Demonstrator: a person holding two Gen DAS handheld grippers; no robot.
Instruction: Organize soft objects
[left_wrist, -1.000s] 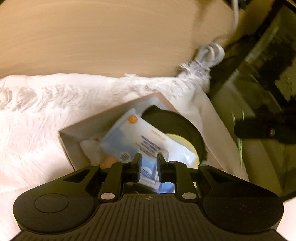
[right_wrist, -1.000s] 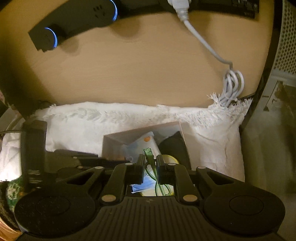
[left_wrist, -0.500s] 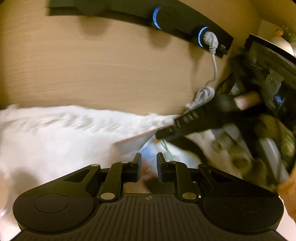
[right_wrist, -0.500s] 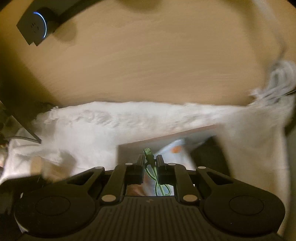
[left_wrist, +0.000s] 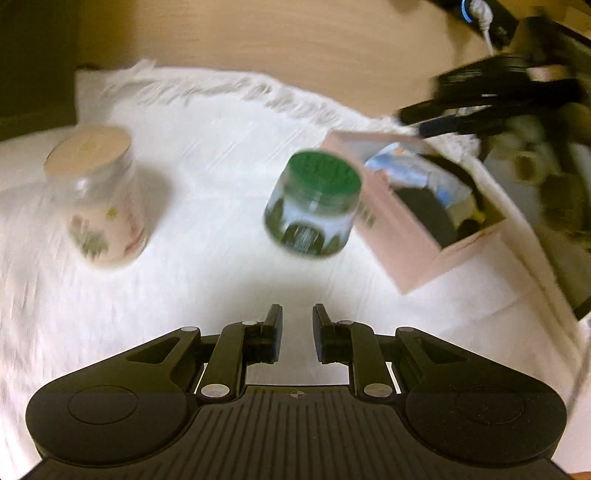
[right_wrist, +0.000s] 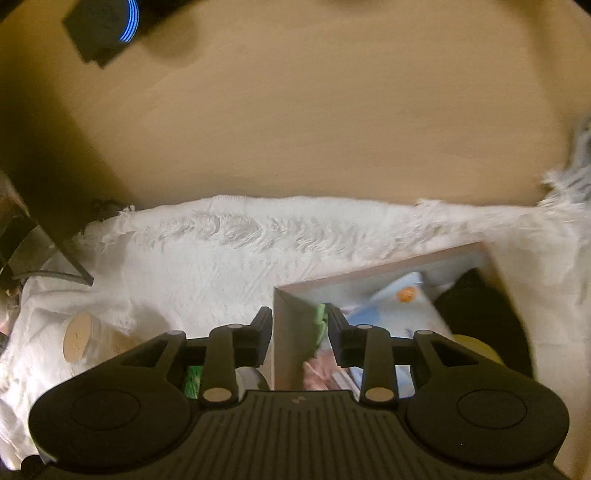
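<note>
A pink open box (left_wrist: 417, 240) sits on a white fringed cloth (left_wrist: 207, 155) and holds a blue-white packet (left_wrist: 410, 171) and a black item. In the right wrist view the box (right_wrist: 291, 328) lies just ahead, with the packet (right_wrist: 399, 299) inside. My right gripper (right_wrist: 300, 325) is open above the box's left wall, and a green cable (right_wrist: 318, 318) drops beside its right finger. My left gripper (left_wrist: 297, 334) is slightly open and empty over the cloth, short of a green-lidded jar (left_wrist: 314, 206) and a beige-lidded jar (left_wrist: 98, 192).
The other gripper (left_wrist: 491, 96) shows at the upper right of the left wrist view. A wooden wall (right_wrist: 295, 110) with a black blue-lit power strip (right_wrist: 107, 26) stands behind the cloth. The beige-lidded jar also shows in the right wrist view (right_wrist: 77, 338).
My right gripper has opened and let go of the green cable over the box. My left gripper has pulled back and to the left, bringing the two jars into view.
</note>
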